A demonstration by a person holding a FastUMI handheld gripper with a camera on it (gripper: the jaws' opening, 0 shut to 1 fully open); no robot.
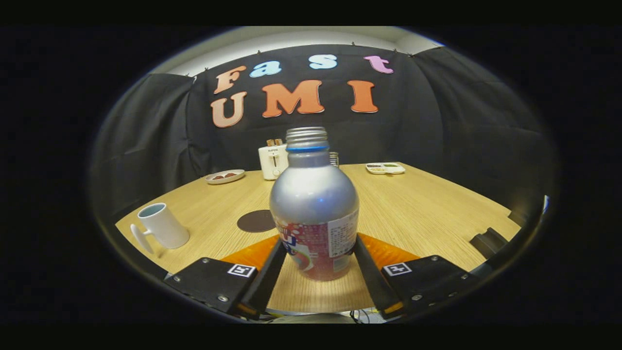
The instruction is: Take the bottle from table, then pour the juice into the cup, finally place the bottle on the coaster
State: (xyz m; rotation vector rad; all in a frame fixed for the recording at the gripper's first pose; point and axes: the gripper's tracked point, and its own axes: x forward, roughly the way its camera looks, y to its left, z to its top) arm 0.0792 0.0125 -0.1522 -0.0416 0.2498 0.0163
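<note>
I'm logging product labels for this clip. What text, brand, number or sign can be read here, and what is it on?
No text can be read.
Bottle, held between the gripper fingers: large print on the colourful label is cut off and blurred; the white panel's fine print is too small.
Toaster: small dark mark, too small to read.
Square black-and-white markers on the fingers: patterns, not words.

Nothing is reading clearly: the bottle (314, 218) label's print is too small and blurred to make out.
</note>
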